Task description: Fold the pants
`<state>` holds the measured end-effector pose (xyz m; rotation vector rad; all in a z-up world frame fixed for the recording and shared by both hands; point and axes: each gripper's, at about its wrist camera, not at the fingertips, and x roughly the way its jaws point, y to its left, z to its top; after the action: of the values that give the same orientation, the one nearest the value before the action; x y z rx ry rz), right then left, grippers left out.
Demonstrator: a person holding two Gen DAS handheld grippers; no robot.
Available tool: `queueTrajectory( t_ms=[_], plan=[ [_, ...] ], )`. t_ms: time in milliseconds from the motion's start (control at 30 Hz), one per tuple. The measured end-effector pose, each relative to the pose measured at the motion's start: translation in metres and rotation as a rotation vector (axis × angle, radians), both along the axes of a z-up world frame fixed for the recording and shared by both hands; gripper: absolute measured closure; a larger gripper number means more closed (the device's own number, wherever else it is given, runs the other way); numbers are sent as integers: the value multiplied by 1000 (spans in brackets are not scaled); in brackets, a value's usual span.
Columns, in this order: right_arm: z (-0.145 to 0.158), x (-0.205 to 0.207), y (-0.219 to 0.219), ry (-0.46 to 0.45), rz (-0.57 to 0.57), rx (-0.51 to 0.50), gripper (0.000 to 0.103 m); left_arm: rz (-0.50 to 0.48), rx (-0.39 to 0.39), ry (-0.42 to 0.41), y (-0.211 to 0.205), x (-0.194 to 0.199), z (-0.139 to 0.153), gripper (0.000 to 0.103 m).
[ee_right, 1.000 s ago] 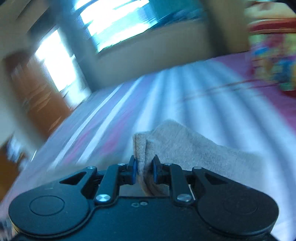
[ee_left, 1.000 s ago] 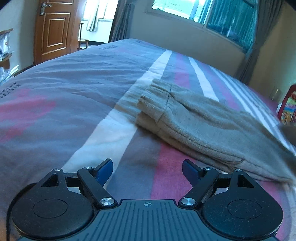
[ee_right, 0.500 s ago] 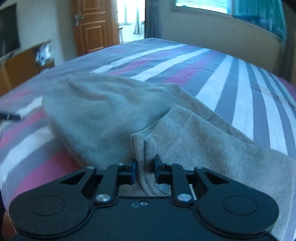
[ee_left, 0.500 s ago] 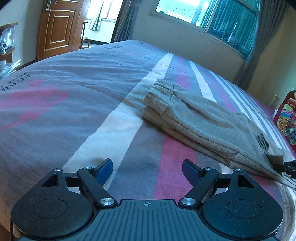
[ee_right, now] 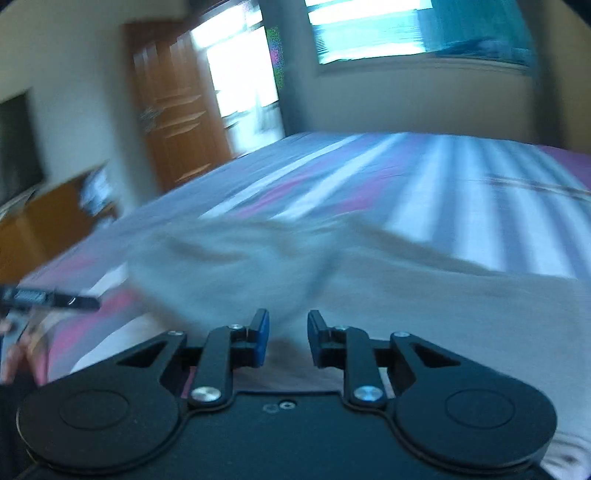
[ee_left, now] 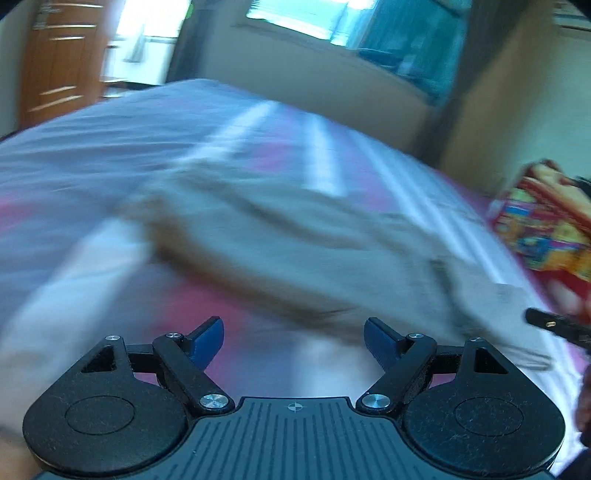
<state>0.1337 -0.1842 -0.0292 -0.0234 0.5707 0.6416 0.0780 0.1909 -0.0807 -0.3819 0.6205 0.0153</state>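
Note:
Grey-beige pants (ee_left: 280, 236) lie folded lengthwise on the striped bed, blurred by motion. My left gripper (ee_left: 293, 341) is wide open and empty, just short of the pants' near edge. The right gripper's tip (ee_left: 554, 326) shows at the far right of the left wrist view, at the pants' waist end. In the right wrist view the pants (ee_right: 369, 273) spread out ahead. My right gripper (ee_right: 287, 339) is partly open over the cloth, with nothing pinched between its pads. The left gripper's tip (ee_right: 51, 298) shows at the left.
The bed (ee_left: 92, 155) has a grey, pink and white striped cover. A colourful bag (ee_left: 543, 225) stands at the bed's right side. A wooden door (ee_right: 177, 114), a low cabinet (ee_right: 48, 218) and windows (ee_right: 388, 26) lie beyond the bed.
My right gripper has opened and let go of the pants' waist fold. My left gripper has moved closer to the pants. Both views are now blurred by motion.

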Motion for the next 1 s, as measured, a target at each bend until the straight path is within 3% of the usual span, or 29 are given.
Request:
queueTrajectory(
  t_ms=[167, 267, 333, 533, 600, 633, 767, 867, 967, 1000],
  plan=[
    [-1, 2, -84, 7, -250, 9, 81, -186, -179, -10, -68, 59, 3, 23],
    [-8, 1, -122, 23, -375, 29, 81, -245, -302, 61, -96, 93, -9, 44],
    [-13, -1, -143, 35, -462, 43, 81, -238, -314, 134, -110, 111, -20, 44],
    [-31, -1, -178, 105, -516, 109, 81, -231, -475, 165, -124, 138, -45, 47],
    [-37, 1, -182, 126, -514, 123, 80, -238, -449, 186, -133, 142, -51, 85],
    [-40, 2, -182, 138, -516, 124, 80, -239, -439, 183, -137, 142, -54, 85],
    [-42, 2, -182, 149, -519, 140, 78, -264, -380, 42, -138, 118, -34, 85],
    [-41, -2, -185, 146, -503, 152, 76, -260, -252, 89, -141, 114, -44, 85],
    [-49, -1, -182, 165, -490, 137, 74, -241, -276, 85, -137, 117, -47, 82],
    [-50, -1, -181, 168, -493, 137, 74, -233, -248, 74, -138, 116, -42, 79]
  ],
)
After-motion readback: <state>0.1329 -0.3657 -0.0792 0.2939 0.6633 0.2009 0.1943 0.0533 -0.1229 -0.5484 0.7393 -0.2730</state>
